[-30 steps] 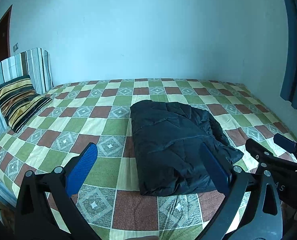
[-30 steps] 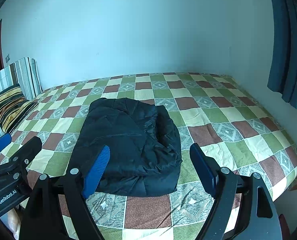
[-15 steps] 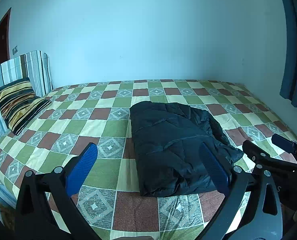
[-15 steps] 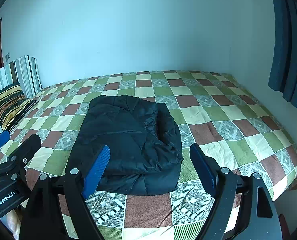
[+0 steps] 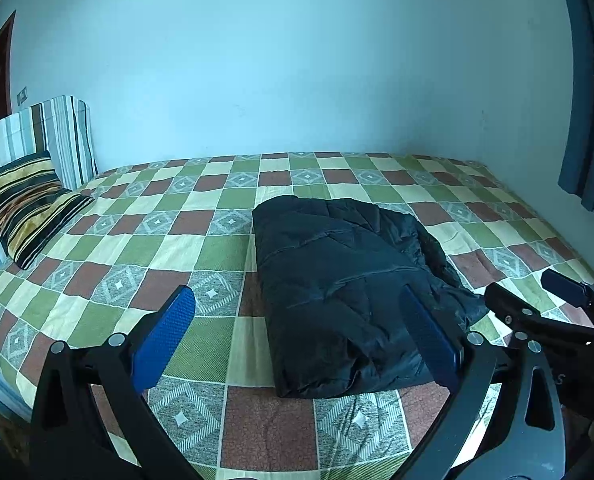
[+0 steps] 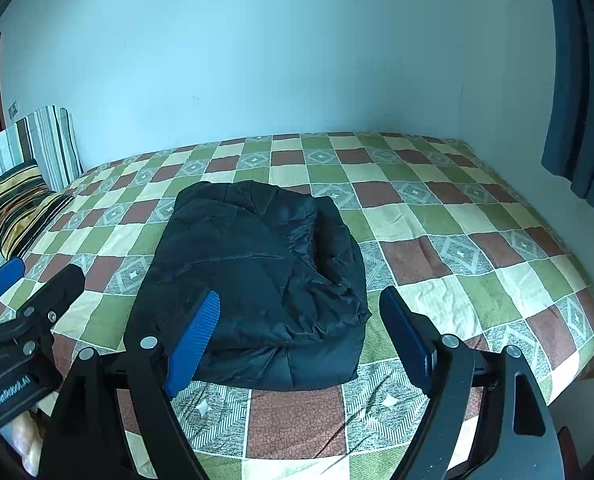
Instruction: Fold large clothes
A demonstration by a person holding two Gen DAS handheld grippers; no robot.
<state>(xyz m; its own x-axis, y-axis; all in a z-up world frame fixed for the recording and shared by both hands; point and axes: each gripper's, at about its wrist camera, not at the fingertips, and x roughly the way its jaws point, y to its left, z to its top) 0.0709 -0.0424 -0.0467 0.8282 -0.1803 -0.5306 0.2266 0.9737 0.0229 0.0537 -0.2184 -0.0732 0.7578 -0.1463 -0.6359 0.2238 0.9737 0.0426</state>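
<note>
Dark puffy quilted jacket [image 6: 265, 280] folded into a soft rectangle on the checked bedspread [image 6: 437, 216], at 12 o'clock beyond both claws, left gripper [image 5: 297, 344] spread wide, empty, right gripper [image 6: 301, 340] likewise, striped pillow [image 5: 29, 208] at 10 o'clock.

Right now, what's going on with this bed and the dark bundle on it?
A person holds two grippers over a bed with a checkered cover. A black padded jacket lies folded into a compact bundle near the front edge. The left gripper and right gripper are both open, held above the bed's front edge, gripping nothing. A striped pillow sits at the left.
</note>
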